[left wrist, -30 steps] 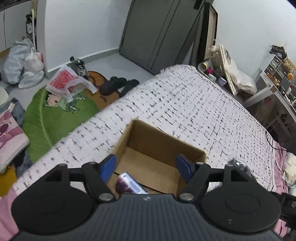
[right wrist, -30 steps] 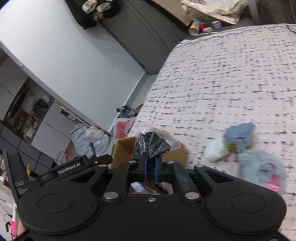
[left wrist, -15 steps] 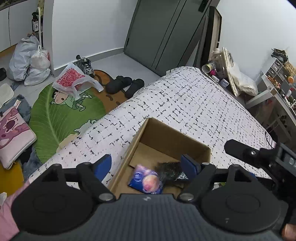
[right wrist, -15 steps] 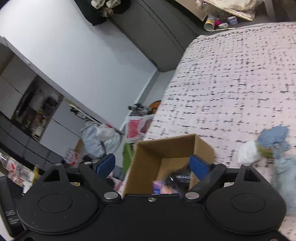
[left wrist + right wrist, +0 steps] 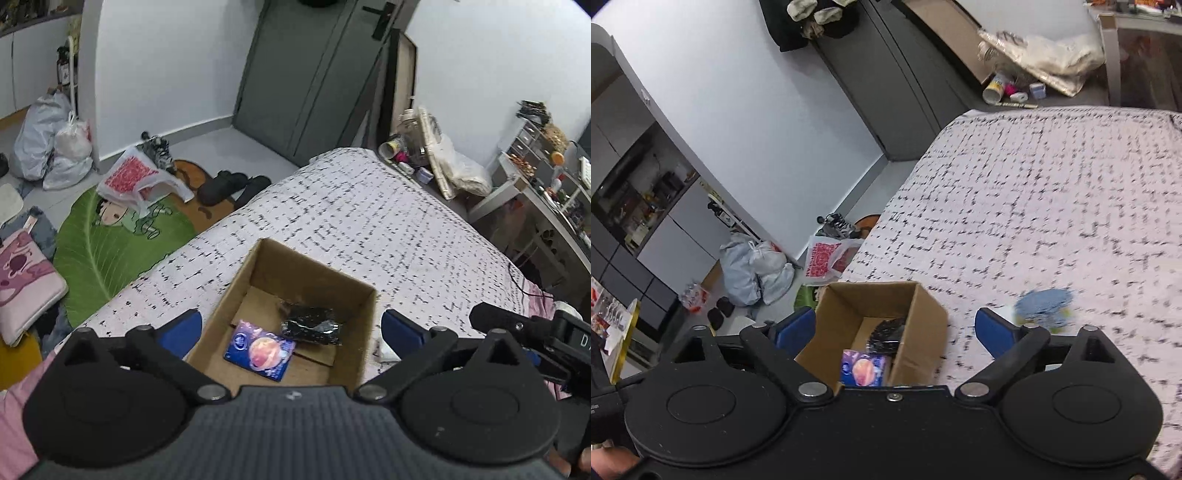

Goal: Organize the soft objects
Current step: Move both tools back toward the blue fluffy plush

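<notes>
Box (image 5: 295, 295), open-topped cardboard, standing on the bed (image 5: 369, 221) near its floor-side edge. Two soft packets lie on the box floor: a blue packet (image 5: 260, 349) with a pink round print, flat at the near side, and a black packet (image 5: 312, 326) in clear crinkled wrap, just beyond it and touching its far corner. In the right wrist view the same box (image 5: 882, 317) shows the blue packet (image 5: 864, 369) nearest the camera and the black packet (image 5: 886, 332) behind it against the right wall.

Left gripper (image 5: 291, 328): jaws spread wide, blue pads on either side of the box opening, above it, holding nothing. Right gripper (image 5: 895, 330): jaws likewise spread wide and empty, poised over the box and the bed (image 5: 1052, 203) beside it; part of its body enters the left wrist view at the right edge.

A blue knitted toy (image 5: 1043, 308), blurred, lies on the bed to the right of the box, apart from it, just beyond the right gripper's right pad.

Surroundings: a green leaf-shaped rug (image 5: 107, 243) on the floor beside the bed, a red-and-white plastic bag (image 5: 136, 177) at its far end, black slippers (image 5: 232, 184) near the bed's foot, and a dark grey door (image 5: 306, 74) beyond.
</notes>
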Tool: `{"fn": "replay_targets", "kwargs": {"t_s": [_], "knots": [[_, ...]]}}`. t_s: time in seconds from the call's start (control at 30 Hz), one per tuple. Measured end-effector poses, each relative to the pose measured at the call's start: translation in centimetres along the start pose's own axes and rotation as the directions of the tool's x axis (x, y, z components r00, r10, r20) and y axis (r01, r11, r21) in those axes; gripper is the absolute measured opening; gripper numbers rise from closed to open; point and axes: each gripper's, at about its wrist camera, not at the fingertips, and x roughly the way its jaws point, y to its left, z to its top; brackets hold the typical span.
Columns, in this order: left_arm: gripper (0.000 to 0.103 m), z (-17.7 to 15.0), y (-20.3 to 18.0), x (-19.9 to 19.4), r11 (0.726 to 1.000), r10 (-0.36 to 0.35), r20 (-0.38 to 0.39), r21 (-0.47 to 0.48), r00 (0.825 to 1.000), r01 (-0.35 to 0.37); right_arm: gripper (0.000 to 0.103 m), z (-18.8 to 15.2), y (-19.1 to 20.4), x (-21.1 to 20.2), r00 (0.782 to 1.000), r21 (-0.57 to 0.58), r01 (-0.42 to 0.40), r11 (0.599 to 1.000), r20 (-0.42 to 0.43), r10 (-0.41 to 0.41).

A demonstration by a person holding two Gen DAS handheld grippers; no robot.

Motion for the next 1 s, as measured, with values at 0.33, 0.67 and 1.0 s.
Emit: {"fn": "replay_targets", "kwargs": {"t_s": [0.33, 0.67, 1.0], "knots": [[0.102, -1.2, -3.7, -2.4, 0.998, -0.035, 0.039, 0.046, 0.999, 0.033, 0.103, -0.3, -2.4, -4.1, 0.999, -0.059, 0.047, 0.997, 0.018, -0.046], [0.102, -2.9, -7.7, -2.8, 0.99, 0.05, -0.017, 0.13, 0.999, -0.047, 0.103, -0.8, -5.6, -6.8, 0.996, -0.066, 0.09, 0.994, -0.003, -0.091], [0.102, -4.8, -10.8, -2.4, 0.986, 0.064, -0.067, 0.156, 0.996, -0.053, 0.103, -1.8, -9.1, -7.2, 0.994, 0.009, 0.092, 0.996, -0.053, -0.091]]}}
